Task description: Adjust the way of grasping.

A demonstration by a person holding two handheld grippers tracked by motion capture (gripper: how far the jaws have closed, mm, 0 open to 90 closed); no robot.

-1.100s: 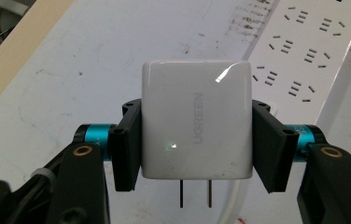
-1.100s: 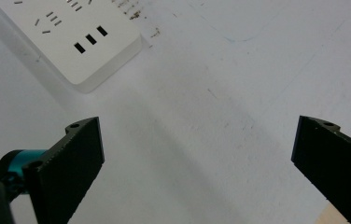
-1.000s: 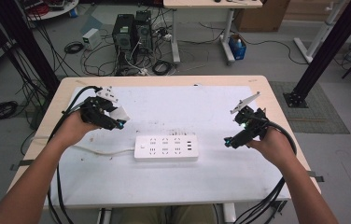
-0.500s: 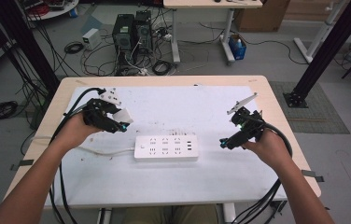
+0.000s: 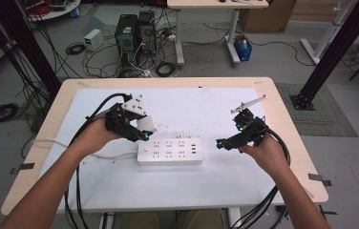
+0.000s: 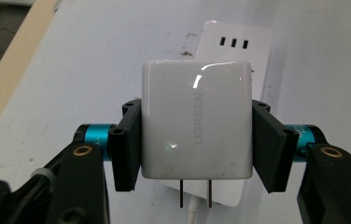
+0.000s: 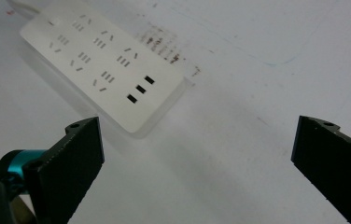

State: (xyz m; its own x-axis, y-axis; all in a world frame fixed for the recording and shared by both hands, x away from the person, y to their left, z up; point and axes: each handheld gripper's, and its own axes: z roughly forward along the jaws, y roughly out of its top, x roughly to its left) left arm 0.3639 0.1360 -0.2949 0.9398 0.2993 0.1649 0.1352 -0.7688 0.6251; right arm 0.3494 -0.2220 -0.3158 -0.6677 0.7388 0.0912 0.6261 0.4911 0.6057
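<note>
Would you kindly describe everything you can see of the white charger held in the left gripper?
The white charger is a glossy, rounded plastic block with grey UGREEN lettering on its face and two flat metal prongs at one end. The left gripper is shut on it, a black pad pressed against each side. It hangs clear of the table, above the cord end of the white power strip, not plugged in.

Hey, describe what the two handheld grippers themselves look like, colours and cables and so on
Both are black. The left gripper has flat black pads on teal collars with brass screws; the right gripper has matching black pads and teal collar. Black cables trail from each, with grey plates on top.
</note>
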